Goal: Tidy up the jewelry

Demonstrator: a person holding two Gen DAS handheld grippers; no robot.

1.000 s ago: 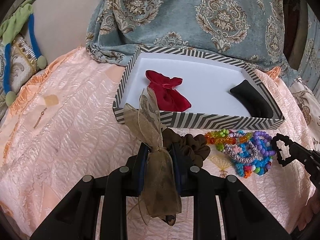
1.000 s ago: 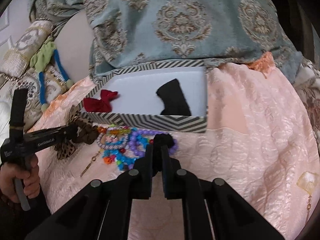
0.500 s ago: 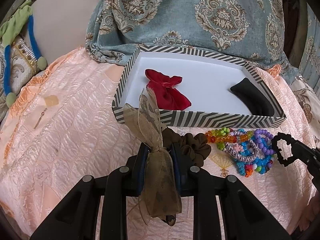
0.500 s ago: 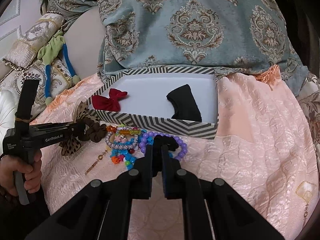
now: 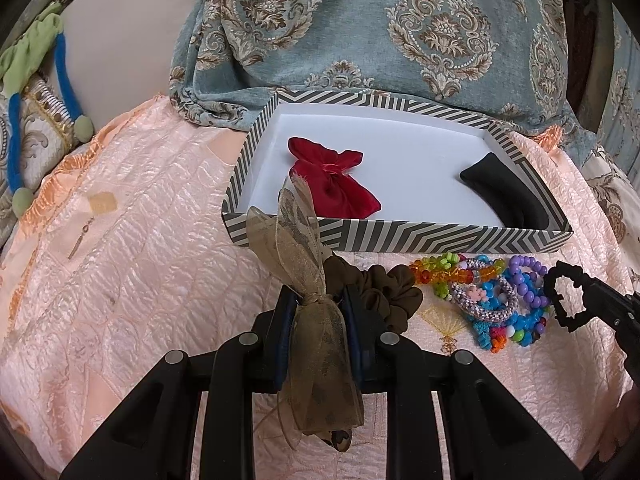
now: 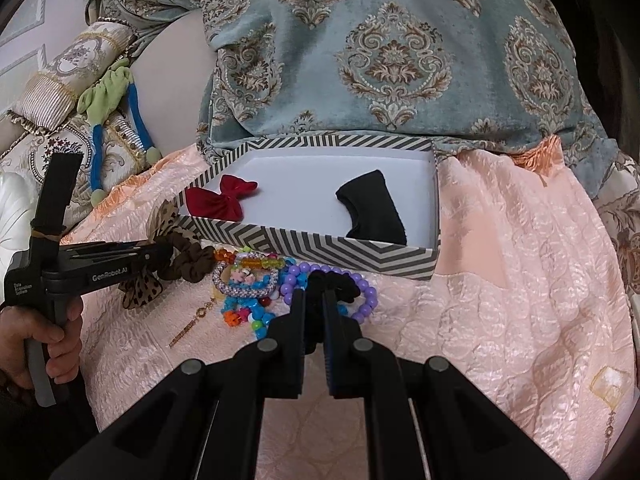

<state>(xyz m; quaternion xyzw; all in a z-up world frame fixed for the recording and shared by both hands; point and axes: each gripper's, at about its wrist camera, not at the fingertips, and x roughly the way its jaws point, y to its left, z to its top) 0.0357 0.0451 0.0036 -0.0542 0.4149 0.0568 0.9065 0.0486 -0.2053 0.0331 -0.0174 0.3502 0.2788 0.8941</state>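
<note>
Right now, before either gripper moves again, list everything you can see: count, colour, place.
Box: 1, grey-and-white chevron, white inside, on the bedspread.
Red bow: 1, red, box's left half.
Black fabric piece: 1, black, box's right end.
Sheer bow: 1, olive-brown, in left gripper, front of the box.
Brown scrunchie: 1, brown, on bedspread, front of box.
Bead bracelets: a pile, count unclear, multicoloured, right of brown scrunchie.
Black scrunchie: 1, black, in right gripper.
Bedspread: 1, peach.
Patterned cloth: 1, teal with brown motifs, behind box.
Left gripper: black, shut on sheer bow.
Right gripper: black, shut on black scrunchie.
Left hand: holding the left gripper's handle.
</note>
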